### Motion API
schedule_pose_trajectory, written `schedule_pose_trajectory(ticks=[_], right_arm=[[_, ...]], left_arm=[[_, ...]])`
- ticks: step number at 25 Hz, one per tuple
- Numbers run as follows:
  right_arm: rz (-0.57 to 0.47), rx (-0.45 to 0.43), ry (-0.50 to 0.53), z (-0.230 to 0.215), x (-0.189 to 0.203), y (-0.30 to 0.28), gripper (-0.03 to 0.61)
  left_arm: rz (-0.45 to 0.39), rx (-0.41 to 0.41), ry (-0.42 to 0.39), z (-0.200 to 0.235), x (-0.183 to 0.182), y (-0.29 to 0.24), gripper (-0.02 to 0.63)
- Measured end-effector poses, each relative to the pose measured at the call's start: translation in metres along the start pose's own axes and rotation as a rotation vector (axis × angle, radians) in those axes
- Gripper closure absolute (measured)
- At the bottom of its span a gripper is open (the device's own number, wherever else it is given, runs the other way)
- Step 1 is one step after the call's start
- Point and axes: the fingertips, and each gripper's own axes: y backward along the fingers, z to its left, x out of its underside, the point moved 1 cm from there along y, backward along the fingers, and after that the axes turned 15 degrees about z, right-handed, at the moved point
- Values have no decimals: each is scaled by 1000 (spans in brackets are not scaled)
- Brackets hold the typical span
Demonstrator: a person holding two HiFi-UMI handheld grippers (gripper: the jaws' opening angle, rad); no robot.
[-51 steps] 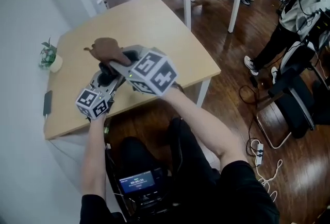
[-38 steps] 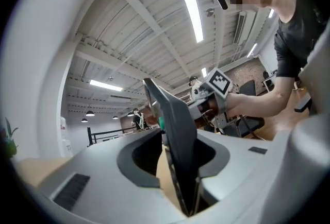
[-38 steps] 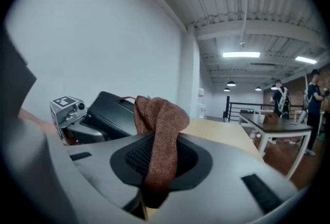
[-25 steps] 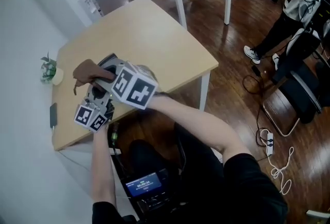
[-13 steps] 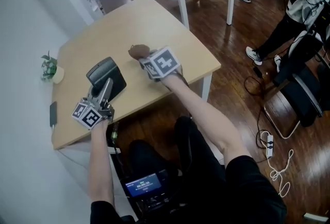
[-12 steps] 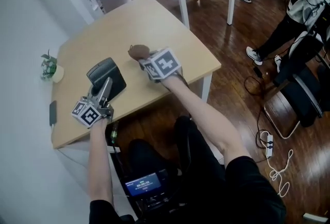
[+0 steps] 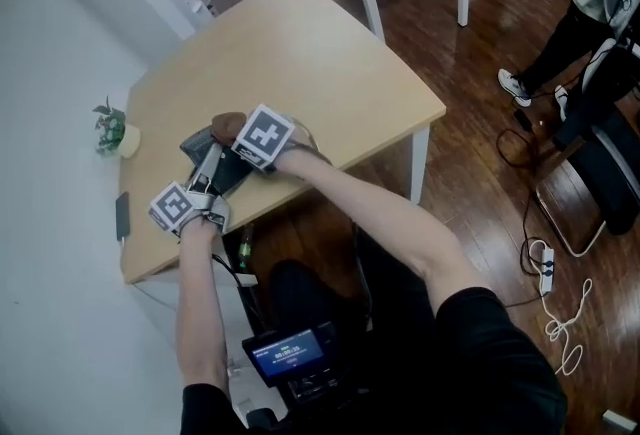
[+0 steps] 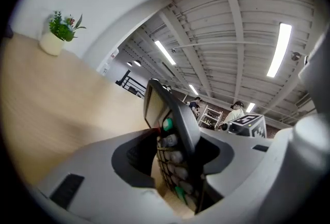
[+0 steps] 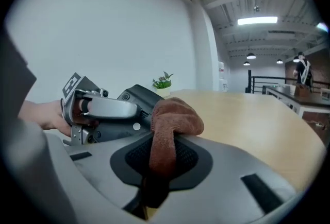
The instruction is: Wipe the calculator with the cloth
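Jaws just opening, straddles calculator (image 8: 170,115) loosely with left gripper (image 7: 210,168) on wooden table (image 7: 330,53); jaws clamped, pinches brown cloth (image 9: 172,125) in right gripper (image 9: 157,176), bunched just beside calculator's top edge.

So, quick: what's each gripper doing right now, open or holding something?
Left gripper: jaws open, just been opening, with the calculator standing between them.
Right gripper: jaws shut on the cloth.

L gripper (image 8: 180,148) level, jaws just opening round calculator (image 8: 170,115); R gripper (image 9: 161,158) tilted down, clamped on cloth (image 9: 174,117).
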Motion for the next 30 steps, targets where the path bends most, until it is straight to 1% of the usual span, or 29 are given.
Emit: schedule_pose_trajectory(ticks=[1, 2, 3, 4, 5, 7, 10, 12, 14, 15, 18, 20, 21, 22, 23, 25, 26, 28, 30], right_arm=[[7, -27, -12, 1, 0, -5, 520], [17, -39, -14, 1, 1, -8, 520], [30, -41, -13, 0, 2, -10, 520], [44, -36, -12, -4, 4, -11, 520], [60, -29, -15, -10, 7, -12, 520], [102, -5, -30, -26, 16, -11, 520], [183, 71, -27, -54, 35, -1, 520], [245, 148, 35, -68, 43, 9, 520], [308, 210, 106, -79, 50, 18, 522], [338, 232, 125, -85, 55, 22, 522], [434, 325, 167, -107, 78, 37, 522], [486, 419, 176, -130, 93, 54, 522], [489, 453, 156, -141, 100, 65, 522], [475, 463, 117, -149, 104, 75, 522], [448, 444, 66, -152, 107, 82, 522], [407, 350, -29, -143, 113, 86, 522], [409, 303, -54, -132, 116, 82, 522], [414, 229, -49, -109, 114, 68, 522], [395, 180, -22, -91, 101, 50, 522]], left_arm=[[9, -4, 2, -3, 0, 0, 390], [21, -3, -5, -8, -1, -2, 367], [35, 3, -18, -16, -2, -7, 330], [49, 9, -31, -24, -4, -13, 281], [65, 12, -38, -30, -5, -21, 248], [90, 24, -35, -40, -5, -39, 213], [132, 60, -22, -52, 2, -65, 213], [174, 83, -54, -61, 10, -79, 213], [188, 111, -64, -68, 16, -89, 215], [189, 121, -63, -71, 17, -92, 215], [166, 156, -52, -76, 15, -90, 215], [114, 172, -34, -69, 7, -78, 215], [87, 170, -3, -62, 3, -71, 215], [68, 165, 43, -53, 1, -65, 215], [56, 161, 92, -42, 0, -60, 215], [46, 173, 183, -26, 2, -56, 213], [43, 193, 224, -22, 3, -56, 219], [48, 229, 279, -21, 4, -61, 219], [62, 228, 304, -19, 4, -66, 219]])
